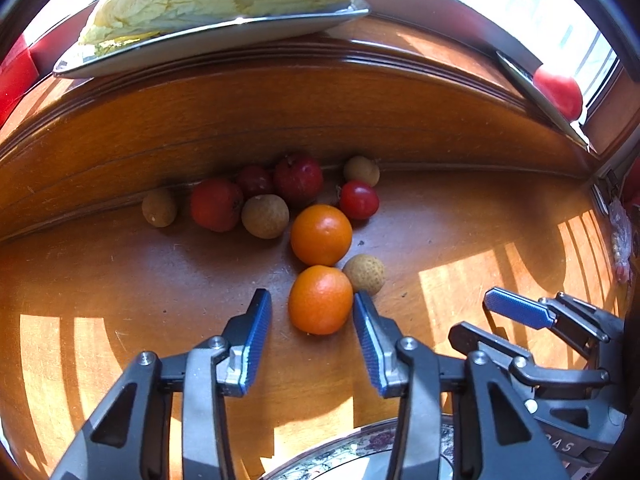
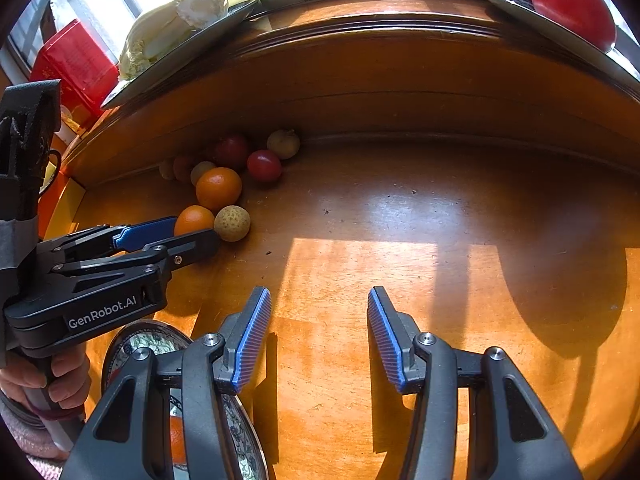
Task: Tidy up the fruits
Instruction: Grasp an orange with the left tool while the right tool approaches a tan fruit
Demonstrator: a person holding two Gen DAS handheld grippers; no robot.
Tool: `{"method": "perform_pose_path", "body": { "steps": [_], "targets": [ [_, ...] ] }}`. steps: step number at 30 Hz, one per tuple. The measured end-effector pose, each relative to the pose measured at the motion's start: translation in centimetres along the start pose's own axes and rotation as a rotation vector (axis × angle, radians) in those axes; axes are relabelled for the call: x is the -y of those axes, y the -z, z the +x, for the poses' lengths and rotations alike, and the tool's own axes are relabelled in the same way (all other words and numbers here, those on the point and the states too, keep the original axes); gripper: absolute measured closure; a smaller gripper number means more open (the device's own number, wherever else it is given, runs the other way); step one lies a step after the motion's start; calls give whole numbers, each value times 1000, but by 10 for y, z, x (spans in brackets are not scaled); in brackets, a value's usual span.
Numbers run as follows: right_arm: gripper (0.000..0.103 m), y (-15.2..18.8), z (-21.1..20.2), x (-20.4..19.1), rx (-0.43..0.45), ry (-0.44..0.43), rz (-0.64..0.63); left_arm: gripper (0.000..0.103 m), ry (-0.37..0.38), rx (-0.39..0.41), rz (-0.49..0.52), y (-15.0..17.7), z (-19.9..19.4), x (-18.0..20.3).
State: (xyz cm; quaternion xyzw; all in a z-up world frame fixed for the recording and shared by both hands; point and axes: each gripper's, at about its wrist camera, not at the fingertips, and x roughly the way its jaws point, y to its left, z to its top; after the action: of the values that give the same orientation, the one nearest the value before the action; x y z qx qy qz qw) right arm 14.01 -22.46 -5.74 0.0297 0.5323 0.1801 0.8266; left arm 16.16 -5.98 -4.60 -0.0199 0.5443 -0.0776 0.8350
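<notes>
Two open tools: left tool (image 1: pixel 312 312) astride near orange (image 1: pixel 320 300), right tool (image 2: pixel 319 308) empty over bare table (image 2: pixel 440 280)

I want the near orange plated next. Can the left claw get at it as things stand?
Probably yes: the left claw already straddles the near orange, pads not visibly pressing. Only the longan crowding one finger might get nudged.

surface: wooden table (image 1: pixel 120 272) | on it: oranges (image 1: pixel 321 234), longans (image 1: pixel 265 216), red fruits (image 1: pixel 216 204), patterned plate (image 2: pixel 160 340)
</notes>
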Motion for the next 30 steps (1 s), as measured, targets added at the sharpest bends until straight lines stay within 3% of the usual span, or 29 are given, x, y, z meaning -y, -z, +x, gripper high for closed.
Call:
{"method": "perform_pose_path", "body": {
  "steps": [2, 30],
  "targets": [
    [51, -1, 1, -1, -1, 0, -2, 69, 13, 2, -7, 3, -3, -3],
    [51, -25, 18, -43, 5, -29, -81, 69, -16, 29, -141, 35, -34, -79]
  ]
}}
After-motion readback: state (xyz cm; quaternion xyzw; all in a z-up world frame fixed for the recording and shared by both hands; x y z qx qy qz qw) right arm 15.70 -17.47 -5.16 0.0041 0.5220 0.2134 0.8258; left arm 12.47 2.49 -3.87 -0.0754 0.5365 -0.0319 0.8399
